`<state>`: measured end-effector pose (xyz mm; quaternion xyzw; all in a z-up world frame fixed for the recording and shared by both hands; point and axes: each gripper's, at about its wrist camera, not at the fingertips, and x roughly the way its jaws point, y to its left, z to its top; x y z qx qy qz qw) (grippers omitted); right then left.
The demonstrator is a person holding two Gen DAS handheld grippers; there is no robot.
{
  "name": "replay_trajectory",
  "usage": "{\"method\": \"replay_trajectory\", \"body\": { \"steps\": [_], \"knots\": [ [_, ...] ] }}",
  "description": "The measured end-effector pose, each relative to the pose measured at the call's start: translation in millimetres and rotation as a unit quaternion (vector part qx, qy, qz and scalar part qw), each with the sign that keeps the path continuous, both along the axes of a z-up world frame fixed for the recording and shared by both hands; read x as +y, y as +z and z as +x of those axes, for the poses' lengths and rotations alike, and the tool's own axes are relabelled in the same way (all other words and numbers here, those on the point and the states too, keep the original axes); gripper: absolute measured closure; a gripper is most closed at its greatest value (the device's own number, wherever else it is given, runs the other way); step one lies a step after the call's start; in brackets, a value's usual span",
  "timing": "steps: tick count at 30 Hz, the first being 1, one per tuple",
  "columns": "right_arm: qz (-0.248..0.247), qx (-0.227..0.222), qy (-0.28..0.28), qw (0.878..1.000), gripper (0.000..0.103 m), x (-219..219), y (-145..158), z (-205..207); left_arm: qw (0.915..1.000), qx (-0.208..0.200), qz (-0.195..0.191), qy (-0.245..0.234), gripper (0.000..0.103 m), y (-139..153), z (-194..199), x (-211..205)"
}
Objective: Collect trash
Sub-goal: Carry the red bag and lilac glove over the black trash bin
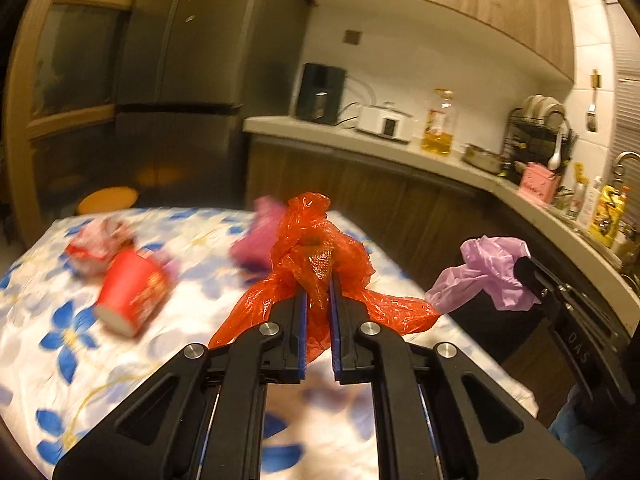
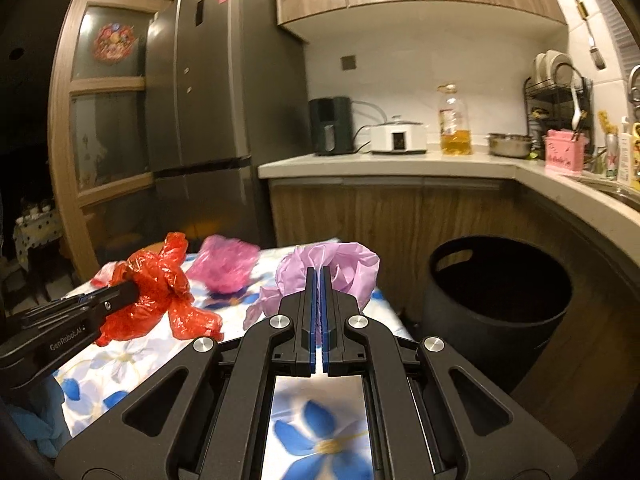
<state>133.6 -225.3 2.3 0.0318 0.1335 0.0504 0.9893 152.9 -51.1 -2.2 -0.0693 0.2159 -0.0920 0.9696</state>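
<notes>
Your left gripper (image 1: 319, 280) fingers clamp the red bag (image 1: 316, 240), drooping sideways; right gripper (image 2: 319, 280) fingers clamp the lilac bag (image 2: 332, 264), bunched upward.

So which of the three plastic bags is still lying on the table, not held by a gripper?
The bright pink bag, at the table's far end. The red bag is clamped in the left gripper; the pale lilac bag is in the right gripper.

Crumpled red bag (image 1: 320, 256) and lilac bag (image 2: 332, 268) hang above the table; pink bag (image 2: 226, 266) lies there.
</notes>
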Motion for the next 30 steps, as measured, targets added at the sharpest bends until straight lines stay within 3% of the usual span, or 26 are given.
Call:
{"method": "replay_trajectory", "body": {
  "steps": [6,13,21,30],
  "knots": [
    [0.01,-0.029,-0.056,0.998,0.101,-47.4,20.9,3.7,0.9978,-0.027,0.0,-0.061,0.094,23.2,22.3,-54.1],
    [0.022,-0.041,-0.127,0.991,0.101,-110.6,30.4,12.8,0.9883,-0.045,-0.018,-0.144,0.094,38.8,50.6,-123.7],
    [0.033,-0.034,-0.168,0.985,0.101,-158.3,26.2,24.9,0.9767,-0.043,-0.016,-0.21,0.094,26.8,72.7,-182.8],
    [0.032,-0.017,-0.168,0.985,0.101,-175.6,16.1,45.0,0.9699,-0.022,-0.008,-0.242,0.094,6.6,93.1,-212.7]
  ]
}}
